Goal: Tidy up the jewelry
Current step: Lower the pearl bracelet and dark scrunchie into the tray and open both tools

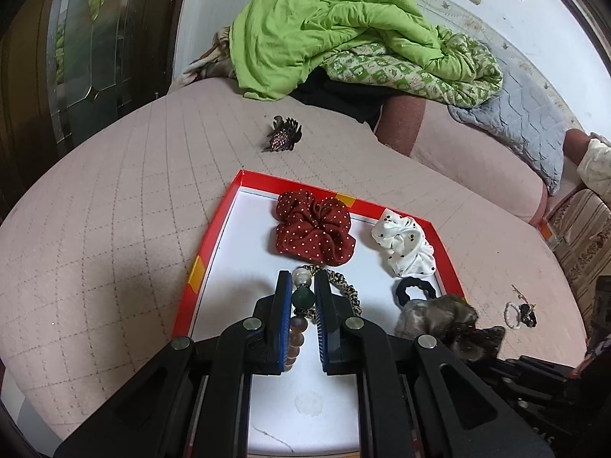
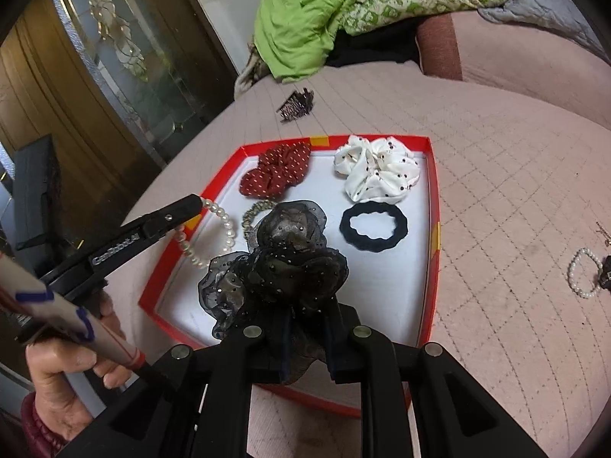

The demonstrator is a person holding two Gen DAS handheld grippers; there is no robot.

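Two grippers were over the red-rimmed tray (image 2: 433, 175) on the quilted pink bed (image 1: 95, 210). The left gripper (image 1: 303, 278) had its jaws clamped on a beaded bracelet (image 1: 301, 297) with pearl beads, above the tray's left part. The right gripper (image 2: 305, 347) had its jaws closed on a black organza scrunchie (image 2: 282, 267). Inside the tray lay a red dotted scrunchie (image 1: 313, 229), a white dotted scrunchie (image 1: 404, 244) and a black hair tie (image 2: 374, 225).

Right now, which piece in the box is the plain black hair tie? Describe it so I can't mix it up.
Find the red-rimmed box on the pink quilted bed. Inside, go to its right side, just below the white dotted scrunchie. The black hair tie lies flat there as a thin open ring, plain and matte, unlike the puffy scrunchies and the beaded pieces around it.
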